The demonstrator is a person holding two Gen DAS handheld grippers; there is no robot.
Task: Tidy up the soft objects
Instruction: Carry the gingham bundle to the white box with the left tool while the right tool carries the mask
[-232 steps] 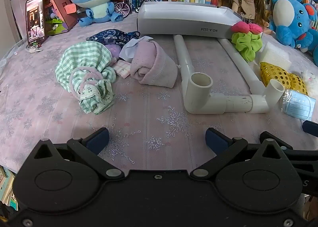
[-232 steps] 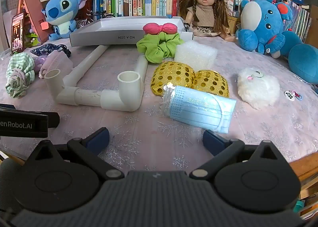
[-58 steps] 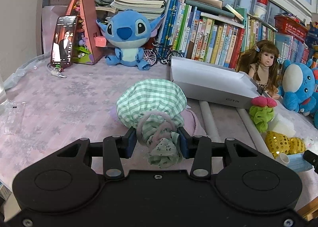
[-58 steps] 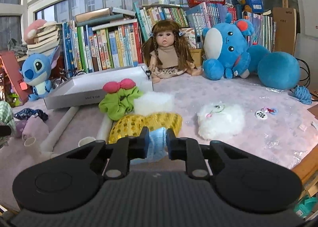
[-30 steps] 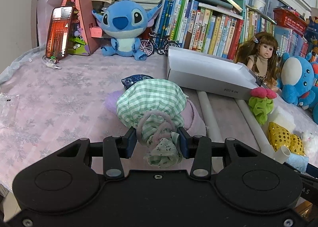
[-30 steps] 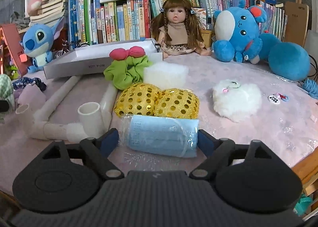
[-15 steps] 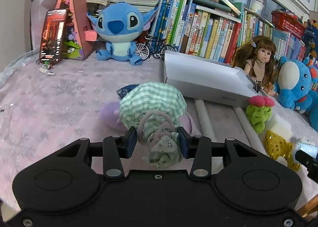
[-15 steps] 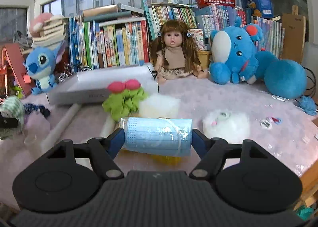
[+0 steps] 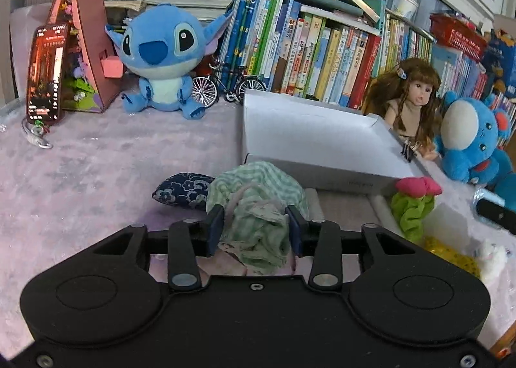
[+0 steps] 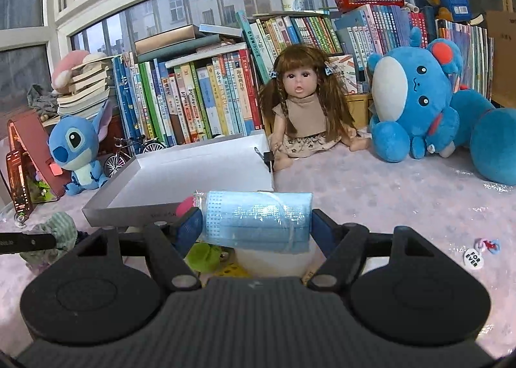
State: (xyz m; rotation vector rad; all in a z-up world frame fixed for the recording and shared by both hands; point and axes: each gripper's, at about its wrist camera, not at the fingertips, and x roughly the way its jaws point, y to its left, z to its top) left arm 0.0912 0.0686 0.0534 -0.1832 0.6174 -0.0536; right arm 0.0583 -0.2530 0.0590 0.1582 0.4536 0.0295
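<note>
Checked green cloth (image 9: 254, 207) sits bunched between the pads of my left gripper (image 9: 254, 229), which pinch it at its gathered neck so the loose folds hang clear of the table (image 9: 80, 168). My right gripper (image 10: 256, 227) is clamped endwise on the blue mask pack (image 10: 258, 223), a pad against each short end; its jaws have just been closing in on it. Holding it across its length keeps the slippery wrapper from folding. Both loads are lifted, and both grippers face the white tray (image 10: 193, 171), which lies open and looks empty, just ahead, in front of the books (image 10: 200, 97). I judge that is where these soft things belong, so I am mid-carry, with nothing dropped off yet.

Below my right jaws I can make out the green scrunchie (image 9: 411, 210) and a white foam block (image 10: 274, 258), though they are mostly hidden and I cannot say if the pack brushes them. A dark floral pouch (image 9: 183, 189) lies on the table just beside the cloth. Those wait their turn.
</note>
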